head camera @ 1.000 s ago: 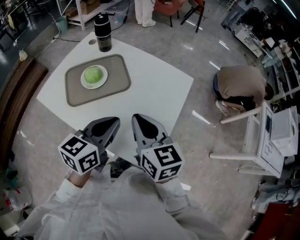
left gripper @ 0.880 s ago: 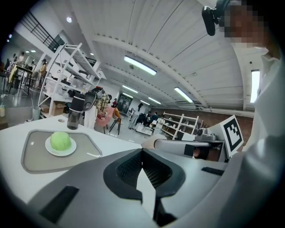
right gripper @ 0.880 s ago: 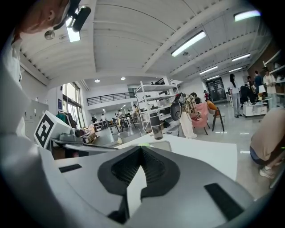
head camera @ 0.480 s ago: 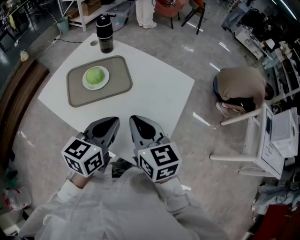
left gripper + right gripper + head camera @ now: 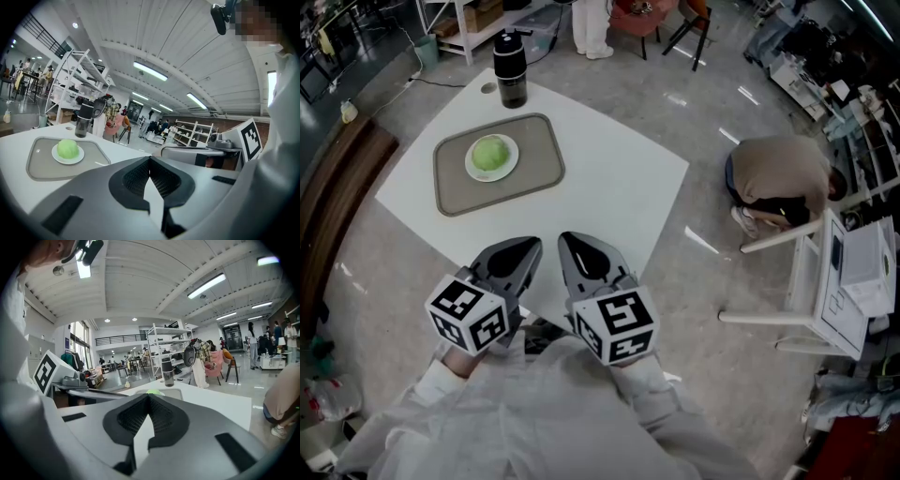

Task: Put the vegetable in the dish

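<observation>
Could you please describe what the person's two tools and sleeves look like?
The left tool and right tool are both grey, smooth shells tapering to a point, with black mesh-textured pads set in a dark recess. Each carries a white cube printed with black square markers. The sleeves are white. No cables show.

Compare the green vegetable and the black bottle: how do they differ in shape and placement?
The vegetable is round, low and pale green; the bottle is tall, dark and upright. The vegetable sits in the white dish on the grey tray; the bottle stands off the tray, on the bare table just beyond the tray's far edge. Both are on the same white table.
</observation>
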`<state>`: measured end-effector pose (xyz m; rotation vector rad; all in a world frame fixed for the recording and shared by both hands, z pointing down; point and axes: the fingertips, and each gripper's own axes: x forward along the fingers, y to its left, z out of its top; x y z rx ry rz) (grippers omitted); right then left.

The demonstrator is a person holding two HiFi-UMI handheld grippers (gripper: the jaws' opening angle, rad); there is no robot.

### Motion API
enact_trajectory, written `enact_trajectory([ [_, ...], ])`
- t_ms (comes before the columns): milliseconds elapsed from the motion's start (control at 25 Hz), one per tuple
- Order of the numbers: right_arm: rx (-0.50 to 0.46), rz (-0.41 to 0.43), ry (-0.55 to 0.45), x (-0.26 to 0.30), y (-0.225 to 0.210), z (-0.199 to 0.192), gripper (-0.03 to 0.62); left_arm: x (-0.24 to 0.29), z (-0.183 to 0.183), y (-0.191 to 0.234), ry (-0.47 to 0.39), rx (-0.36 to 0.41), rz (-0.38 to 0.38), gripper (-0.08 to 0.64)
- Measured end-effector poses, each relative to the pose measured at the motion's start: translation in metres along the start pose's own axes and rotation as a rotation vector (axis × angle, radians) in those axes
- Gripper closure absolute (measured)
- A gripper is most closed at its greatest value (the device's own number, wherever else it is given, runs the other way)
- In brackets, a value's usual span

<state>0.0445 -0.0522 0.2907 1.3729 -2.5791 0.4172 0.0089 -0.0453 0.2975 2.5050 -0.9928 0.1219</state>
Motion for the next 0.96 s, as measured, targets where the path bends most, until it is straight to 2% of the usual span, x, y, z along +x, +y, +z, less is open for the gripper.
enact_trajectory([
  [400, -0.024, -0.021, 0.018, -0.0017, -0.002, -0.0041, 0.578, 0.001, -0.0028, -0.0033, 0.014, 0.005, -0.022, 0.552],
  [640, -0.032, -0.03, 0.017, -0.0022, -0.001, -0.004, 0.578, 0.0005, -0.0055, -0.0006, 0.034, 0.033, -0.007, 0.552],
  [960, -0.04, -0.017, 0.031, -0.0021, 0.0018, -0.006, 0.578, 0.0015, -0.0068, -0.0061, 0.054, 0.04, -0.045, 0.552],
])
